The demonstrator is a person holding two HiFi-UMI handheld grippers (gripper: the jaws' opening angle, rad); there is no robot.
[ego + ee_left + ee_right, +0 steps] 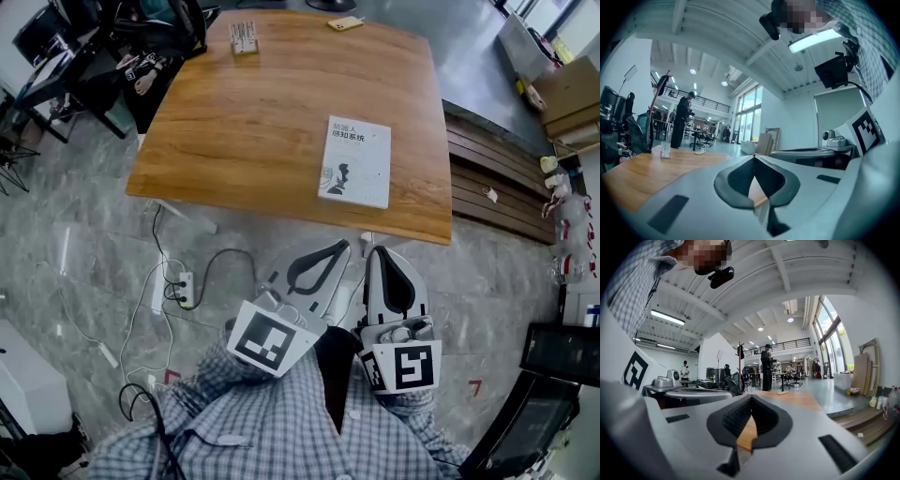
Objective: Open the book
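A white closed book [355,161] lies flat on the wooden table [253,122], near its front right edge. Both grippers hang below the table's near edge, close to the person's chest, well short of the book. My left gripper [343,246] is shut and empty, its tips meeting in the left gripper view [754,156]. My right gripper [379,250] is shut too, with nothing between its pads, and points level over the table in the right gripper view [751,397]. The book is hidden in both gripper views.
A small clear stand [244,37] and a phone [345,22] sit at the table's far edge. Cables and a power strip [184,289] lie on the floor left of the grippers. Wooden planks [497,178] and cardboard boxes [572,94] are at the right. People stand far behind the table [766,366].
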